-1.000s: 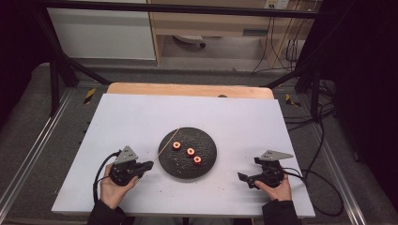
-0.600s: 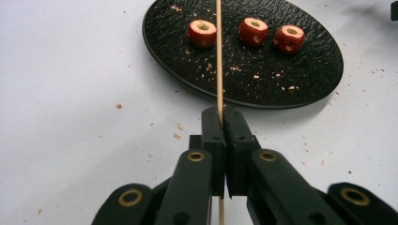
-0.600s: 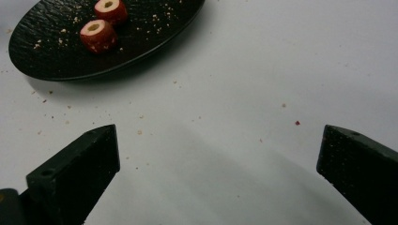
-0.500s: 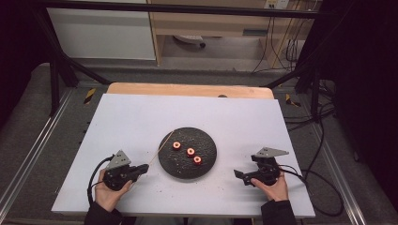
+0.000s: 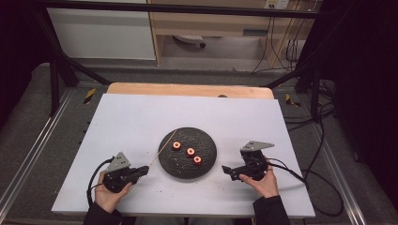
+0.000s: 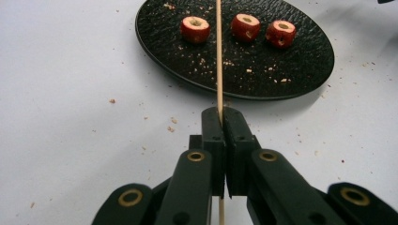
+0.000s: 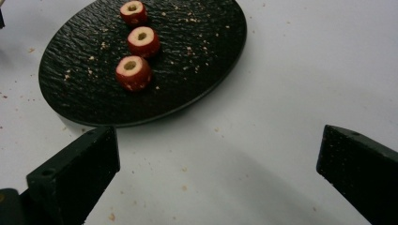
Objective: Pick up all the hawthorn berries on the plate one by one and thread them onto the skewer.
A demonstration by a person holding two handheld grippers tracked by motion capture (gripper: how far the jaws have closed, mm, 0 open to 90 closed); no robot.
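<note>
A black round plate (image 5: 187, 168) lies mid-table with three cored red fruit pieces (image 5: 190, 151) in a row. My left gripper (image 5: 143, 170) rests on the table left of the plate, shut on a thin wooden skewer (image 5: 162, 150) that slants up over the plate's left edge. In the left gripper view the jaws (image 6: 220, 119) pinch the skewer (image 6: 218, 61), which points past the fruit pieces (image 6: 195, 29) on the plate (image 6: 300, 70). My right gripper (image 5: 226, 169) is just right of the plate, open and holding nothing. In its own view the right gripper (image 7: 218, 147) faces the plate (image 7: 197, 56) and the nearest fruit piece (image 7: 133, 72).
Crumbs are scattered on the white tabletop (image 5: 141, 117) and on the plate. A wooden strip (image 5: 187, 90) runs along the table's far edge. Cables (image 5: 309, 173) trail off to the right of the table.
My right gripper has moved left and slightly up, closer to the plate's right rim. The left hand has barely shifted and still grips the skewer.
</note>
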